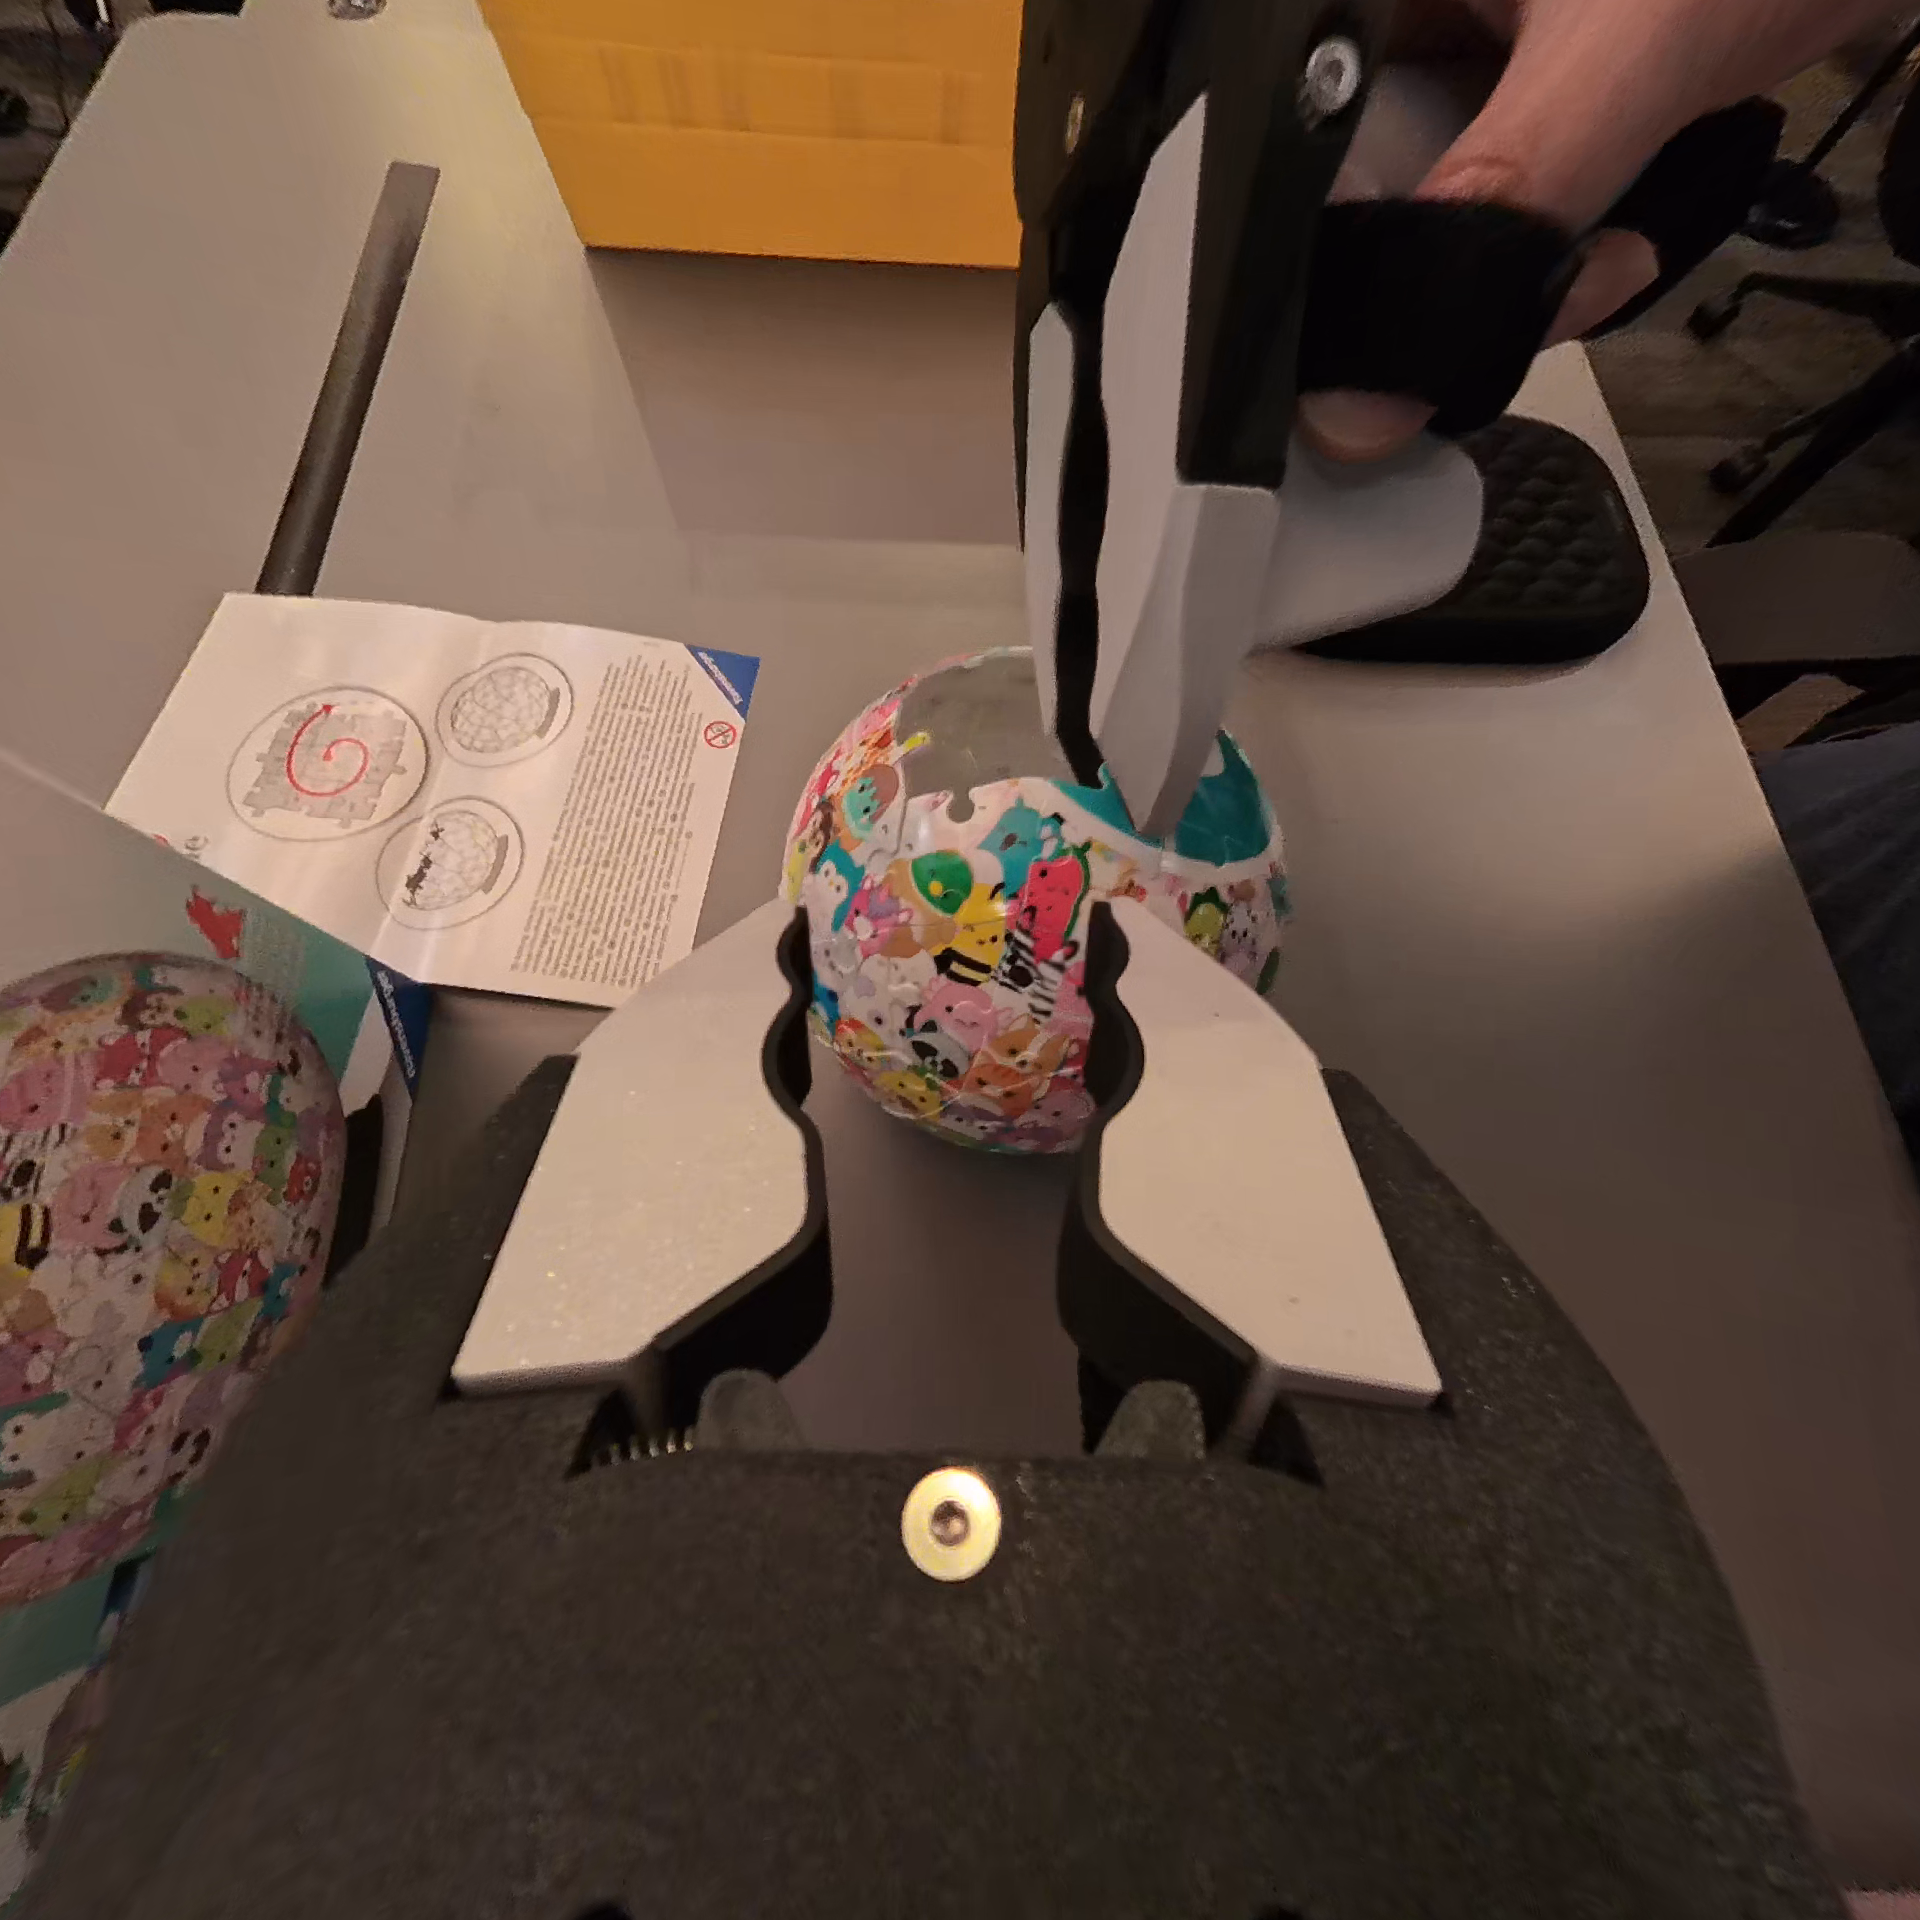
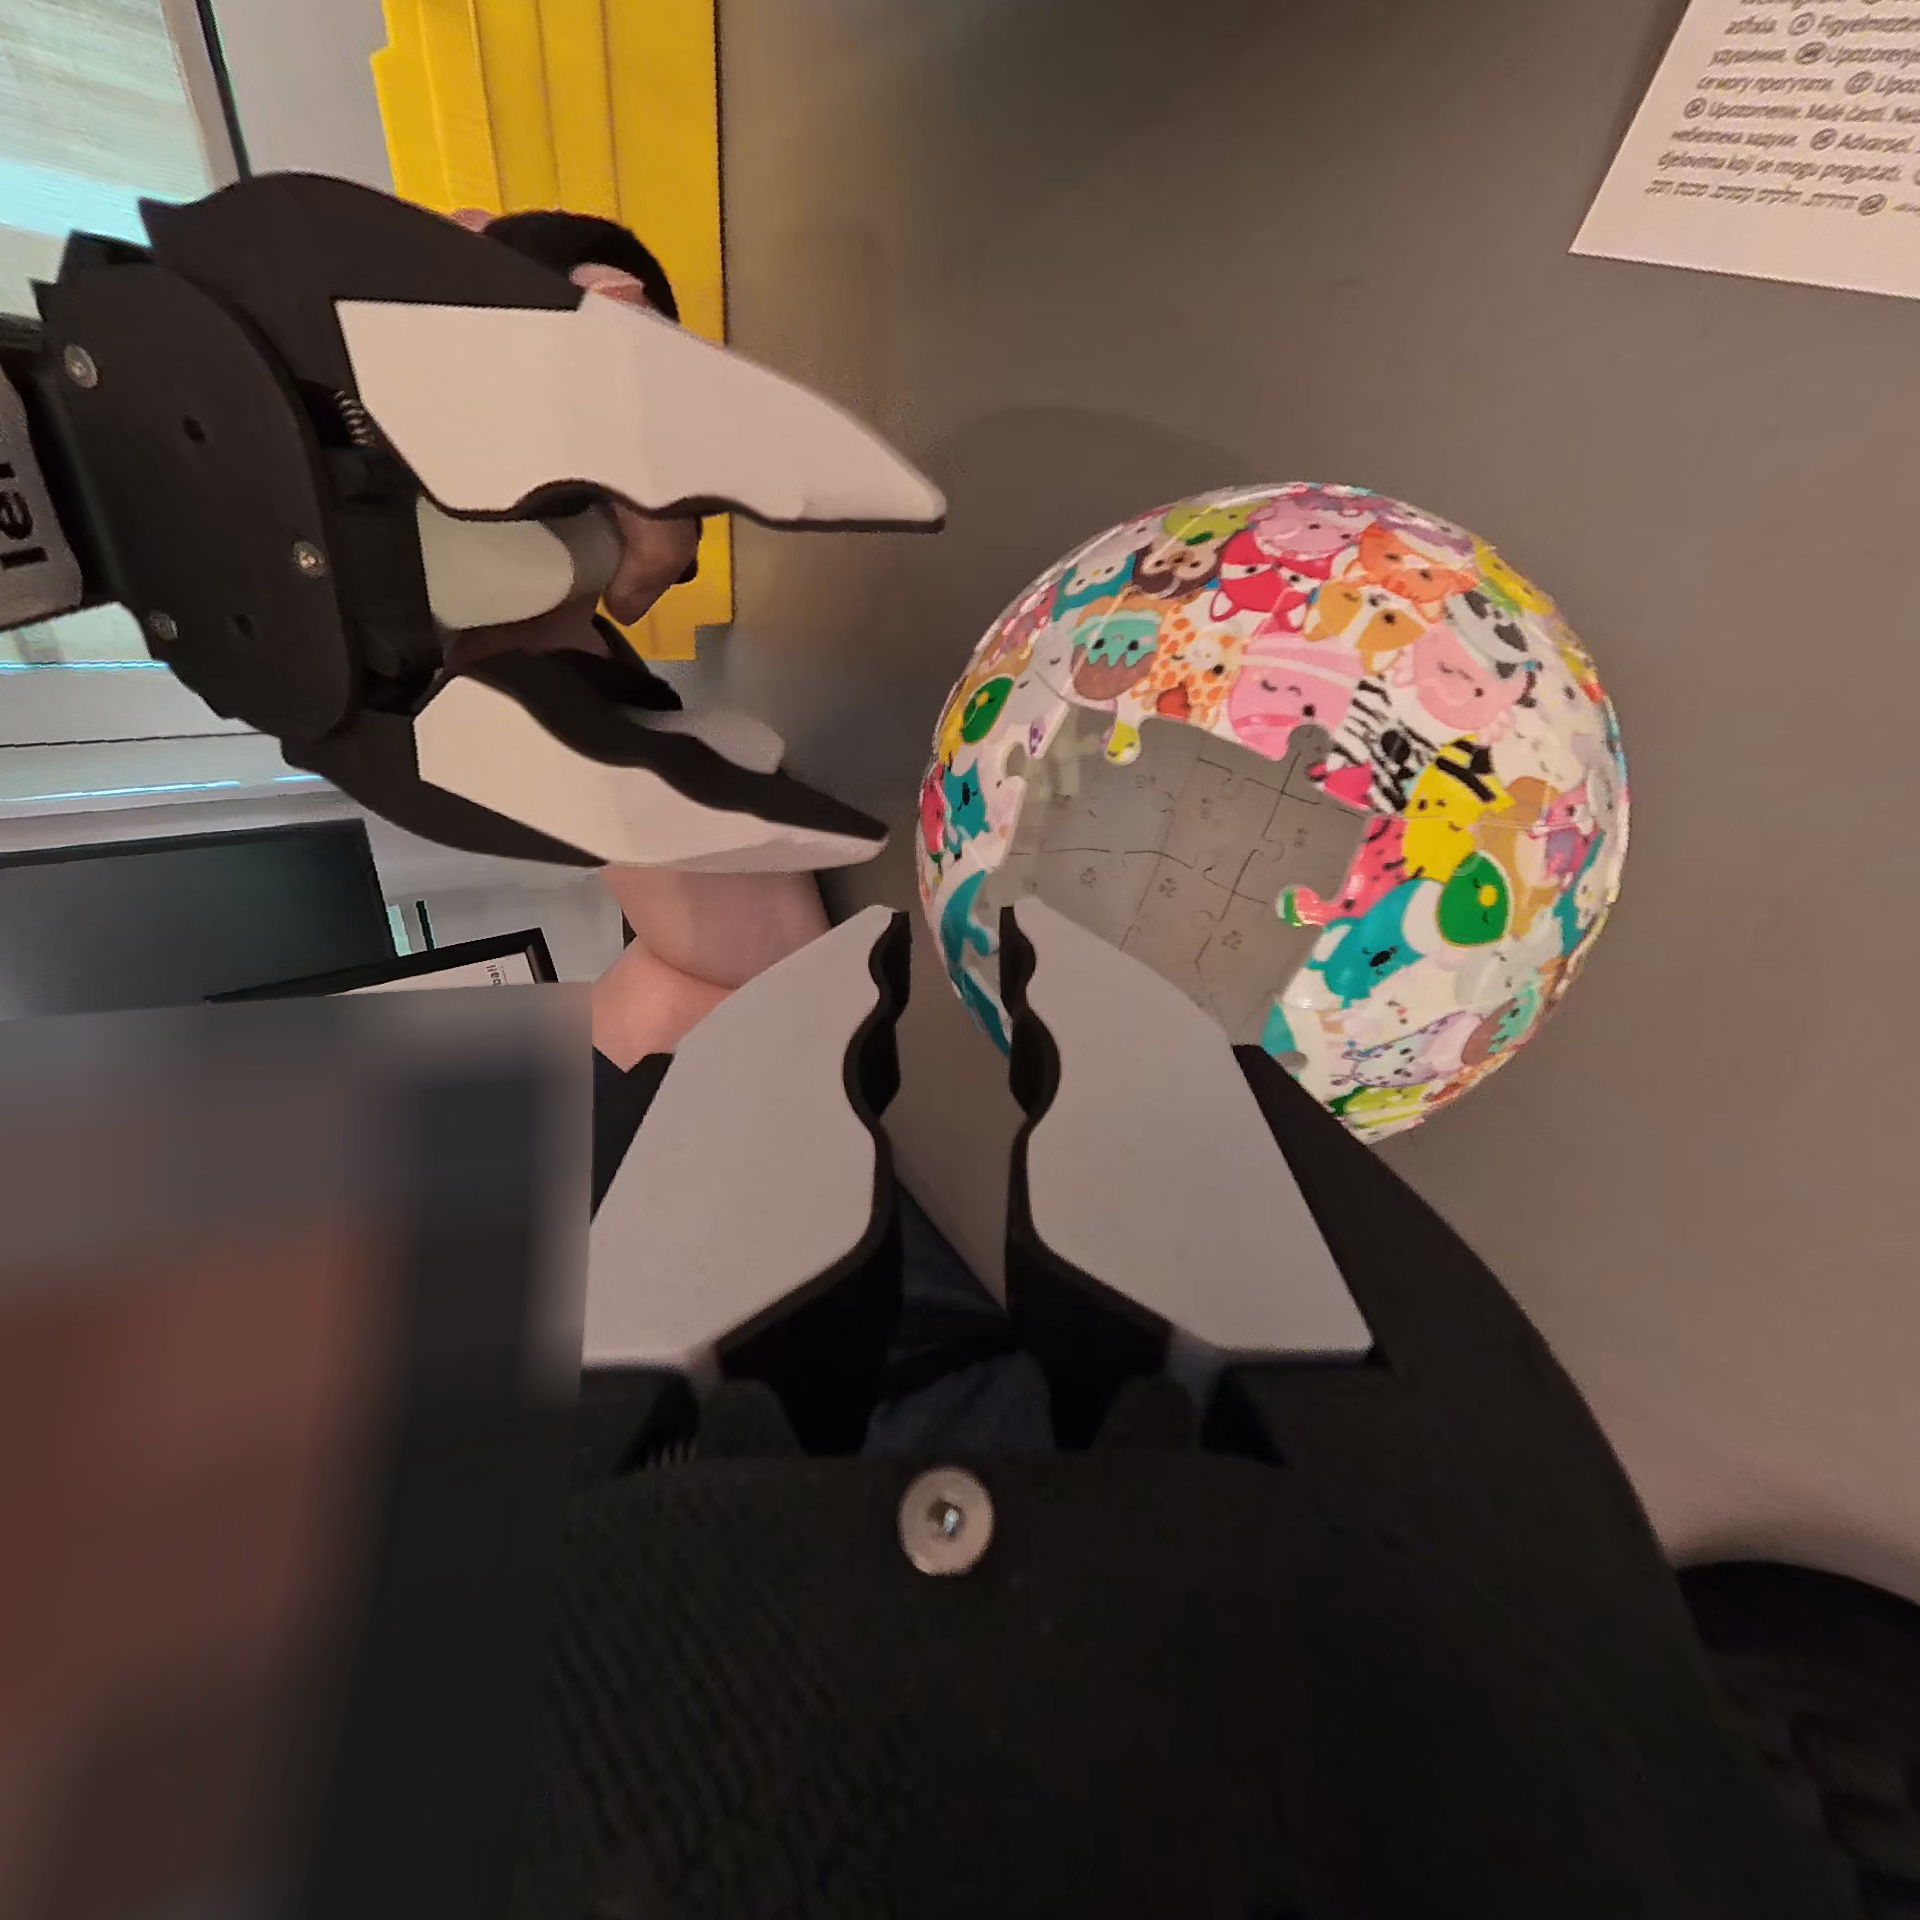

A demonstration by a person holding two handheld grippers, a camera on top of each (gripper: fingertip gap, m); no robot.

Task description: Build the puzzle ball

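Colourful puzzle ball [image 1: 1023, 935] on the counter [image 1: 1455, 1039] looks mostly built; one gap [image 2: 1184, 852] remains. My left gripper [image 1: 948, 940] is open, my right gripper [image 2: 956, 930] slightly parted, apparently empty.

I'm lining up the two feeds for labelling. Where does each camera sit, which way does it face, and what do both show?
Left wrist view: rides the left hand-held gripper, looking forward and down across the grey table at the puzzle ball; a hand holds the right hand-held gripper.
Right wrist view: rides the right hand-held gripper, looking steeply down onto the ball's opening; the left hand-held gripper enters from the left.
Shared: ball, instruction sheet, yellow box.
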